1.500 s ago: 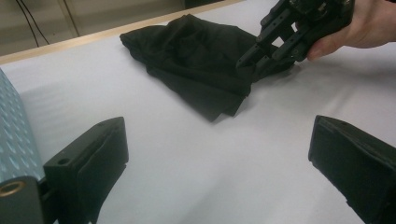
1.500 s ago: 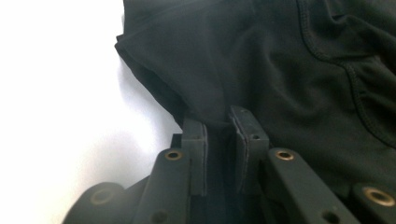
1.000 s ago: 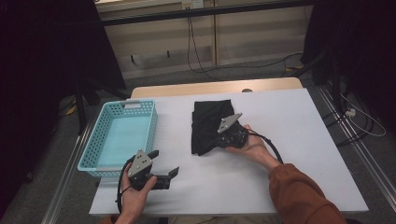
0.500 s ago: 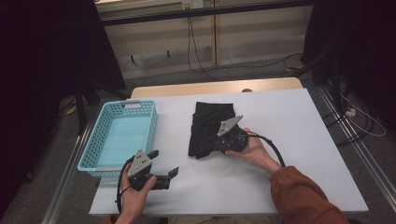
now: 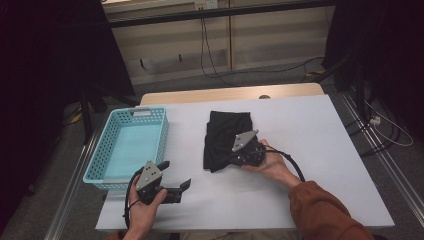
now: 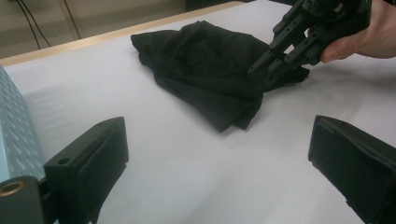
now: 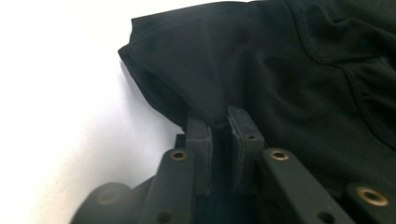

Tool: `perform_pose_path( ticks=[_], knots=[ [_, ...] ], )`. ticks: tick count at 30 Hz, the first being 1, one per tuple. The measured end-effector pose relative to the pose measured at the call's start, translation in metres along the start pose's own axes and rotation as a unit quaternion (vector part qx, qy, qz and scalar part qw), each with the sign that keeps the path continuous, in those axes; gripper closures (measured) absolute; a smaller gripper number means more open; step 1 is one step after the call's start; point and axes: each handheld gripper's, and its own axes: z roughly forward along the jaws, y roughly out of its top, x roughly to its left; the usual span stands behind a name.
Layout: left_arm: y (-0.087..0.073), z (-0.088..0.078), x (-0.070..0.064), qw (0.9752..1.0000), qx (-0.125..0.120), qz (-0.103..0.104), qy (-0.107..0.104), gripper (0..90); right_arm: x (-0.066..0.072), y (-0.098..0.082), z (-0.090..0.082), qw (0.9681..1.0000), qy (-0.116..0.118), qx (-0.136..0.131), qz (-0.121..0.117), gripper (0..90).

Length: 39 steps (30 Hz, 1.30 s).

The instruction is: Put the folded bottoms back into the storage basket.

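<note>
A black cloth lies crumpled on the white table, right of centre. My right gripper is at the cloth's near edge, and its jaws have just been opening a little. In the right gripper view a tented fold of the cloth still runs between the nearly closed pads of that gripper. My left gripper is held open above the table's near left, with nothing between its jaws. In the left gripper view the left gripper faces the cloth and the right gripper.
A light blue plastic basket stands at the table's left edge, close to my left gripper; its wall is also in the left gripper view. Cables and dark stands surround the table on the floor.
My right gripper has edged slightly left and nearer with the cloth's near edge, bunching it. The left gripper has stayed where it was.
</note>
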Motion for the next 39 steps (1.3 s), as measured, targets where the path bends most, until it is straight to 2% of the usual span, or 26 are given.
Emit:
perform_pose_path(
  ticks=[1, 3, 6, 8, 10, 12, 14, 17, 21, 22, 23, 24, 25, 28, 31, 32, 33, 34, 35, 39],
  knots=[
    [0.0, 0.0, 0.0, 1.0, 0.0, 0.0, 0.0, 4.9, 0.0, 0.0, 0.0, 1.0, 0.0, 0.0, 0.0, 79.1],
    [0.0, 0.001, 0.0, 1.0, 0.0, -0.001, -0.001, 5.0, 0.0, 0.001, -0.001, 0.9999, -0.011, 0.004, -0.001, 72.1],
    [0.0, 0.0, -0.001, 1.0, -0.003, -0.002, -0.003, 5.0, -0.003, -0.002, -0.003, 0.9999, 0.007, 0.003, 0.013, 67.0],
    [0.0, 0.0, 0.0, 1.0, -0.002, 0.0, -0.001, 4.9, -0.003, -0.003, -0.005, 0.9998, 0.011, 0.006, 0.013, 64.3],
    [0.0, 0.0, 0.0, 1.0, 0.0, -0.001, 0.001, 4.9, -0.002, -0.004, -0.006, 0.9998, 0.012, 0.009, 0.01, 62.9],
    [-0.001, 0.0, 0.0, 1.0, 0.0, 0.0, -0.001, 5.0, 0.001, -0.006, -0.007, 0.9998, 0.01, 0.014, -0.003, 57.9],
    [0.0, 0.001, -0.001, 1.0, 0.002, 0.003, -0.001, 5.0, 0.005, -0.008, -0.007, 0.9996, 0.0, 0.016, -0.023, 56.3],
    [0.0, 0.002, -0.001, 1.0, 0.002, 0.001, -0.001, 5.0, 0.006, -0.009, -0.006, 0.9997, -0.004, 0.015, -0.021, 56.0],
    [0.0, 0.001, -0.001, 1.0, 0.0, 0.003, 0.002, 4.9, 0.006, -0.005, -0.002, 0.9994, -0.014, 0.017, -0.028, 62.7],
    [0.0, 0.001, -0.001, 1.0, 0.001, 0.004, 0.003, 5.0, 0.007, -0.003, -0.001, 0.999, -0.02, 0.02, -0.035, 68.1],
    [0.0, 0.001, -0.001, 1.0, 0.001, 0.004, 0.003, 5.0, 0.007, -0.003, -0.001, 0.999, -0.02, 0.02, -0.035, 68.1],
    [0.0, 0.002, -0.001, 1.0, 0.002, 0.002, 0.0, 5.0, 0.006, -0.001, 0.0, 0.9986, -0.021, 0.024, -0.043, 78.1],
    [0.0, 0.002, -0.002, 1.0, 0.004, 0.004, -0.001, 5.0, 0.004, 0.0, 0.001, 0.9985, -0.021, 0.027, -0.043, 80.5],
    [0.0, 0.002, -0.004, 1.0, 0.0, 0.005, -0.005, 5.0, 0.0, -0.002, 0.002, 0.9993, -0.011, 0.013, -0.032, 81.4],
    [0.001, 0.003, -0.004, 1.0, 0.001, 0.005, -0.008, 5.0, 0.002, 0.001, 0.002, 0.9991, -0.02, 0.015, -0.033, 83.0],
    [0.001, 0.003, -0.004, 1.0, 0.001, 0.004, -0.008, 5.0, 0.001, 0.0, 0.001, 0.9996, -0.014, 0.012, -0.022, 83.2],
    [0.001, 0.003, -0.004, 1.0, 0.001, 0.004, -0.008, 5.0, 0.001, 0.0, 0.001, 0.9996, -0.014, 0.012, -0.022, 83.2],
    [0.001, 0.003, -0.004, 0.9999, 0.001, 0.004, -0.01, 5.0, -0.003, -0.001, -0.001, 1.0, -0.006, -0.001, 0.001, 83.5],
    [0.0, 0.003, -0.004, 0.9999, 0.0, 0.003, -0.01, 4.9, -0.004, 0.0, -0.002, 1.0, -0.002, -0.006, 0.004, 83.6],
    [0.0, 0.003, -0.003, 0.9999, 0.007, -0.005, -0.014, 5.0, 0.001, 0.001, -0.004, 1.0, -0.005, -0.002, -0.001, 83.7]
  ],
)
